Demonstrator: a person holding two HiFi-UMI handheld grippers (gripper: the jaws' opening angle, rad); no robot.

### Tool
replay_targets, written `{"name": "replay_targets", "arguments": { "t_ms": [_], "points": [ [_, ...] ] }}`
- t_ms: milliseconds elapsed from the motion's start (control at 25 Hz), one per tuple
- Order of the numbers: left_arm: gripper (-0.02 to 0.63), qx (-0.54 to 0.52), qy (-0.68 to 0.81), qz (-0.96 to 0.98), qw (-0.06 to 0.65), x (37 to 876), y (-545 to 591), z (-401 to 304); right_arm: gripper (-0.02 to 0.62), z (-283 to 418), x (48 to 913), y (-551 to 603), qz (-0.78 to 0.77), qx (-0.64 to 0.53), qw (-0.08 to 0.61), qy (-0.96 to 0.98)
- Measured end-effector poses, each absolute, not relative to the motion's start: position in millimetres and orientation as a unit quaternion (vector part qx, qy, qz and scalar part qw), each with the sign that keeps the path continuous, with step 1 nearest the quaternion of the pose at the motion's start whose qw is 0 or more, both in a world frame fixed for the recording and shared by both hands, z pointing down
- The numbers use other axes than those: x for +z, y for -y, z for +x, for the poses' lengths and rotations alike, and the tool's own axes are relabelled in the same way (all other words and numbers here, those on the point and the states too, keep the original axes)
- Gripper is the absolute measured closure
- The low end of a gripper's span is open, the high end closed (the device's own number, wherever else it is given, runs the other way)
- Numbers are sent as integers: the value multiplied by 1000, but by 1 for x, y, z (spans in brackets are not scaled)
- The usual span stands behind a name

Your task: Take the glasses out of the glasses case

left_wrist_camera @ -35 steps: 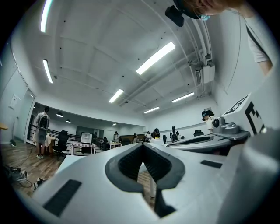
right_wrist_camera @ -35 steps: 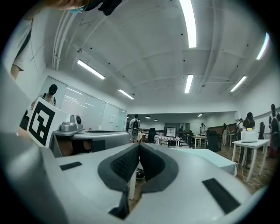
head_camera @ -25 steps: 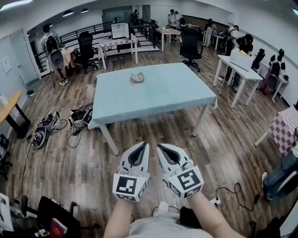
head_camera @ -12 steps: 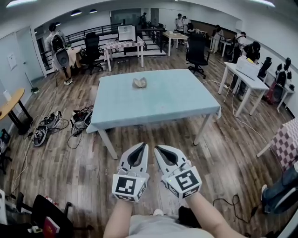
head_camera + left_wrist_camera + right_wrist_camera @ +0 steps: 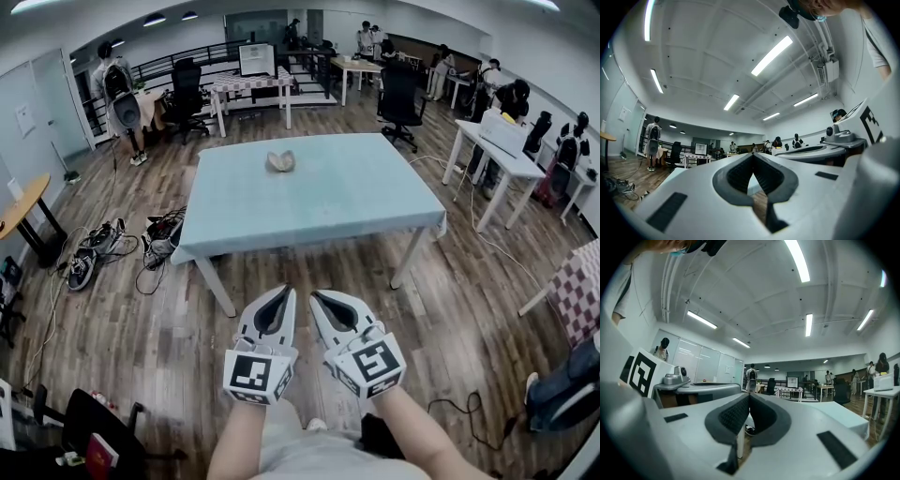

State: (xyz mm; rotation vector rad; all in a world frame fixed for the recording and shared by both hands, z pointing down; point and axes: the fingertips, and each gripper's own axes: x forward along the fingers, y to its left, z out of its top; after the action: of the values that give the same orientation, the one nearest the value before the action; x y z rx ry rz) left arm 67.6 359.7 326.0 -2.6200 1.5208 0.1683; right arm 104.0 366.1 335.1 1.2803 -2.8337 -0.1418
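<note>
A small beige glasses case lies on the far part of the light blue table, seen in the head view; I cannot tell whether it is open. My left gripper and right gripper hang side by side over the wooden floor, well short of the table's near edge. Both are shut with nothing between the jaws. In the left gripper view the left gripper has its tips meeting; in the right gripper view the right gripper does too. The glasses are not visible.
Cables and shoes lie on the floor left of the table. Office chairs, white desks and several people stand around the room. A round wooden table is at far left.
The table has come slightly nearer and lower in the head view. Both grippers keep the same shut pose side by side.
</note>
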Motion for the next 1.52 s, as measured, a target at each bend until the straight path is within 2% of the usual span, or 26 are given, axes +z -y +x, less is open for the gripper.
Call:
{"name": "replay_targets", "arguments": {
  "t_ms": [720,920,1520],
  "points": [
    [598,62,-487,-869,61,316,-279,56,588,94,336,-290,425,-53,21,903],
    [598,61,-485,-870,61,311,-242,46,588,89,324,-250,433,-44,1,900],
    [598,53,-475,-878,20,325,-127,17,588,63,339,-139,458,-17,8,889]
  ]
}}
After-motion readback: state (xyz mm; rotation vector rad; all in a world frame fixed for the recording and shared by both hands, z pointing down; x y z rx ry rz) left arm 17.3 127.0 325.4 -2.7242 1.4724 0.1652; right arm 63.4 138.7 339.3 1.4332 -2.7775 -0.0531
